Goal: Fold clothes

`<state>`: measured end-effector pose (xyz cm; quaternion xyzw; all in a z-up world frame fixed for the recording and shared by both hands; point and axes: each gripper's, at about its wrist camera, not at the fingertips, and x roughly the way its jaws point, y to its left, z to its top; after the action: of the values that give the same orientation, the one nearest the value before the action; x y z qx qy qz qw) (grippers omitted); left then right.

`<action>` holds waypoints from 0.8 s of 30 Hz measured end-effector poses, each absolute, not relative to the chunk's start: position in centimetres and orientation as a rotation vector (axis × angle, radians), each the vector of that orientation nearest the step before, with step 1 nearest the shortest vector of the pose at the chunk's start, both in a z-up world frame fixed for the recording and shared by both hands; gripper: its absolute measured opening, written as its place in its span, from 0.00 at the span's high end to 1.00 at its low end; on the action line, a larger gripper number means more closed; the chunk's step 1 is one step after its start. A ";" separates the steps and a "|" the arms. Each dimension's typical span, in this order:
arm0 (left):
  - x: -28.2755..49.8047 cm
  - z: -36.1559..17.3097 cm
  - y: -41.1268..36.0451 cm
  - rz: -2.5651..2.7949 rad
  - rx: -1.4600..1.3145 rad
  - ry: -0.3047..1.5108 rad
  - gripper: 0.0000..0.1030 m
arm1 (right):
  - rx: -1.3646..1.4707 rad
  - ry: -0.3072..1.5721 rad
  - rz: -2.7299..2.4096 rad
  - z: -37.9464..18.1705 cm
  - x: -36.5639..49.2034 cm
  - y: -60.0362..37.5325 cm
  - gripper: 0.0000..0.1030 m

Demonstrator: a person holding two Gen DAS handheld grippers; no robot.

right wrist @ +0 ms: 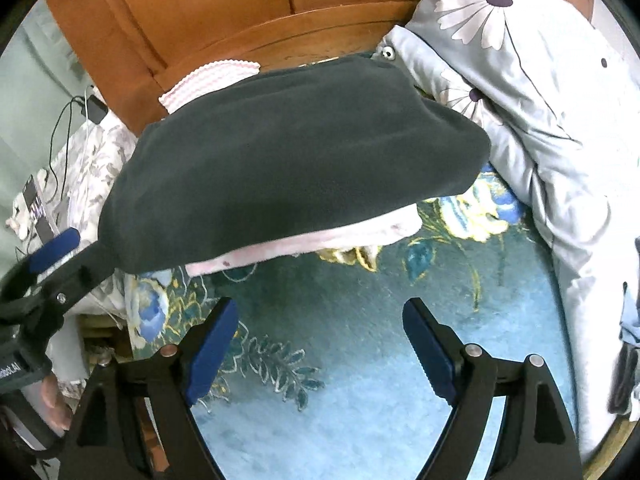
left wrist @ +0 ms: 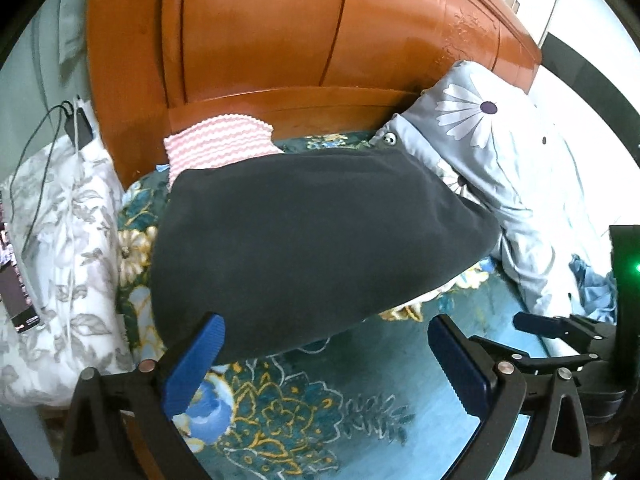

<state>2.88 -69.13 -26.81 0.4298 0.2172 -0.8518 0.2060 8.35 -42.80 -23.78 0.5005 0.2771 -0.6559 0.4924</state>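
One folded dark grey garment (right wrist: 280,160) tops a pale pink one (right wrist: 340,236) on one floral bedspread (right wrist: 360,360), beside one pink-striped cloth (left wrist: 220,140), two flowered pillows (left wrist: 500,152) (left wrist: 68,260), two phones (left wrist: 82,126) (left wrist: 16,280) and two grippers (left wrist: 324,356) (right wrist: 320,344).

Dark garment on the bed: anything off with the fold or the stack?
Mostly tidy. The dark garment sits on top, but a pale pink layer sticks out unevenly under its near edge, bunched at the right end. Both tools are open and clear of it.

dark garment (left wrist: 312,240) on bed, headboard (left wrist: 280,32) behind
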 end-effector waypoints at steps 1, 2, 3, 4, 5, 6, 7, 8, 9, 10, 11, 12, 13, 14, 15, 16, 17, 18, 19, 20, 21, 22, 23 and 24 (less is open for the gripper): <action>3.0 -26.9 -69.1 -2.359 1.211 0.607 0.00 | 1.215 0.673 -1.594 -23.8 8.4 -42.6 0.17; 3.2 -27.0 -69.2 -2.351 1.216 0.617 0.00 | 1.216 0.673 -1.596 -23.8 8.5 -42.4 0.17; 3.4 -27.1 -69.2 -2.346 1.218 0.631 0.00 | 1.217 0.671 -1.599 -23.7 8.5 -42.2 0.14; 3.6 -27.2 -69.3 -2.341 1.219 0.645 0.00 | 1.218 0.668 -1.601 -23.7 8.6 -42.0 0.09; 3.8 -27.3 -69.3 -2.336 1.220 0.661 0.00 | 1.218 0.666 -1.604 -23.7 8.6 -41.8 0.00; 4.0 -27.3 -69.4 -2.331 1.220 0.676 0.00 | 1.218 0.664 -1.605 -23.7 8.7 -41.7 0.00; 4.1 -27.5 -69.4 -2.319 1.222 0.684 0.00 | 1.216 0.663 -1.604 -23.7 8.7 -41.5 0.00; 4.3 -27.7 -69.4 -2.299 1.226 0.678 0.00 | 1.215 0.662 -1.601 -23.7 8.8 -41.4 0.00; 4.3 -27.9 -69.3 -2.280 1.228 0.664 0.00 | 1.213 0.664 -1.601 -23.8 8.8 -41.3 0.00; 4.4 -28.1 -69.3 -2.264 1.230 0.649 0.00 | 1.209 0.669 -1.604 -23.8 8.9 -41.3 0.00; 4.4 -28.3 -69.2 -2.247 1.231 0.634 0.00 | 1.205 0.674 -1.608 -23.9 8.9 -41.3 0.00; 4.4 -28.6 -69.2 -2.233 1.226 0.627 0.00 | 1.203 0.675 -1.611 -23.9 8.9 -41.3 0.00; 4.5 -28.8 -69.2 -2.221 1.219 0.625 0.00 | 1.200 0.674 -1.615 -24.0 8.8 -41.3 0.00; 4.5 -29.1 -69.3 -2.208 1.213 0.627 0.00 | 1.194 0.673 -1.620 -24.0 8.8 -41.4 0.00; 4.6 -29.4 -69.4 -2.201 1.209 0.632 0.00 | 1.187 0.677 -1.624 -24.0 8.9 -41.5 0.00; 4.6 -29.7 -69.4 -2.198 1.206 0.641 0.00 | 1.181 0.682 -1.625 -24.0 8.9 -41.6 0.00; 4.5 -30.1 -69.5 -2.200 1.201 0.653 0.00 | 1.175 0.688 -1.626 -24.1 8.9 -41.7 0.00; 4.5 -30.3 -69.5 -2.200 1.200 0.659 0.00 | 1.171 0.694 -1.624 -24.2 8.9 -41.9 0.00; 4.4 -30.6 -69.5 -2.199 1.200 0.660 0.00 | 1.167 0.701 -1.621 -24.3 8.9 -42.0 0.00; 4.3 -30.9 -69.6 -2.198 1.202 0.663 0.00 | 1.163 0.708 -1.619 -24.4 8.9 -42.2 0.00; 4.1 -31.1 -69.6 -2.201 1.202 0.663 0.00 | 1.159 0.717 -1.619 -24.5 8.8 -42.4 0.00; 4.0 -31.3 -69.6 -2.206 1.198 0.662 0.00 | 1.156 0.727 -1.619 -24.7 8.8 -42.6 0.00; 3.9 -31.6 -69.6 -2.211 1.195 0.656 0.00 | 1.155 0.736 -1.618 -24.9 8.7 -42.8 0.00; 3.7 -31.9 -69.6 -2.212 1.200 0.648 0.00 | 1.155 0.744 -1.618 -25.1 8.6 -43.0 0.00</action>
<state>3.73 -69.65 -31.86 0.4451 0.2401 -0.8200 0.2682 8.64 -42.97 -25.06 0.4751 0.3062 -0.6653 0.4878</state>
